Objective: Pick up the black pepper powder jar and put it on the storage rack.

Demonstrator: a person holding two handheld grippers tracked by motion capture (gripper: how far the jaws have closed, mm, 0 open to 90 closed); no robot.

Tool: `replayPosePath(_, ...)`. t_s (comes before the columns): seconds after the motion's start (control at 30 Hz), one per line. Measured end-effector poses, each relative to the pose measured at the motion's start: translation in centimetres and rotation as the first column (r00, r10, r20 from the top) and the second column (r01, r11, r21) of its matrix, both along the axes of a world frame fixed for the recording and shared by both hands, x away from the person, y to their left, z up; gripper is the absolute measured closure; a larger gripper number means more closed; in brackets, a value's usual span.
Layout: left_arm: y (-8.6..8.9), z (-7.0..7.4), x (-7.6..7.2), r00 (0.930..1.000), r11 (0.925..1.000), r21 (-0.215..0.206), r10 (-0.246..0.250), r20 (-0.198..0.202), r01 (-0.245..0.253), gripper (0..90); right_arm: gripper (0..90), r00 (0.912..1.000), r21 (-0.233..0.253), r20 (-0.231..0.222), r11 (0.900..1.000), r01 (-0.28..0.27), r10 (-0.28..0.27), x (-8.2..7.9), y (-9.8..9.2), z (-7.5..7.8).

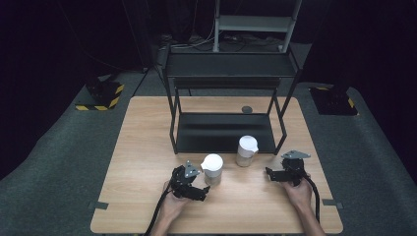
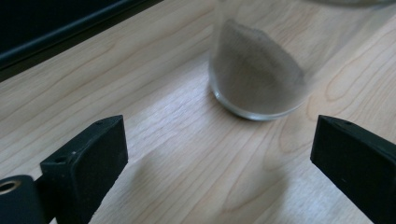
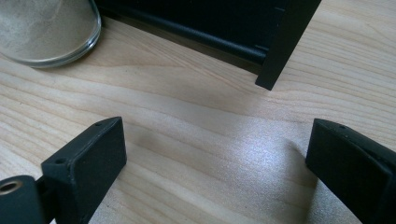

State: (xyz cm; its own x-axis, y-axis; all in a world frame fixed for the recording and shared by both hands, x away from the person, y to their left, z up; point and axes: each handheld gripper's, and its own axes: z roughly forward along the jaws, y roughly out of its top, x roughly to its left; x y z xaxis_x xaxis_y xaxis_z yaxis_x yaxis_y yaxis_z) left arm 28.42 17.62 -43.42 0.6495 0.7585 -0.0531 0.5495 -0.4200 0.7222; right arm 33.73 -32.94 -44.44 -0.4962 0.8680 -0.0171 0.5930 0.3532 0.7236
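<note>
1. Left gripper (image 1: 202,191): jaws spread wide, empty, just beside the near jar (image 1: 212,169) on the tabletop (image 1: 142,147).
2. Right gripper (image 1: 269,173): jaws apart, empty, near the second jar (image 1: 246,151) by the black rack (image 1: 226,132).

Wooden table (image 1: 147,162): black rack (image 1: 226,132), two jars (image 1: 212,168).

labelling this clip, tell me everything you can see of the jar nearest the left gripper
The jar is a small clear glass container with a white cap on top, standing upright on the wooden table, in front of the black metal rack. In the left gripper view its rounded glass base holds a grey-brown powder heaped at a slant. The left gripper sits just beside it with jaws wide apart, not touching it. A second, similar jar stands apart to its right, nearer the rack.
</note>
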Motion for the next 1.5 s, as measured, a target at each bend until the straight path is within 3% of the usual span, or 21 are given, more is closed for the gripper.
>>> replayPosePath(0.23,-0.4,0.4,0.0,0.9994,0.9995,-0.012,-0.029,0.018,0.03,5.4,4.5,1.0,0.0,-0.001,1.0,0.0,0.0,0.0,0.0,0.0)
replayPosePath(0.67,-1.3,0.8,0.5,0.9982,0.998,-0.056,-0.026,0.055,0.029,8.5,4.8,1.0,0.0,0.0,1.0,0.001,-0.001,0.0,0.0,0.0)
replayPosePath(1.5,-2.6,0.7,1.7,0.9975,0.9963,-0.078,-0.03,0.064,0.035,21.4,4.8,1.0,0.0,0.001,1.0,0.001,-0.001,0.0,0.0,0.0)
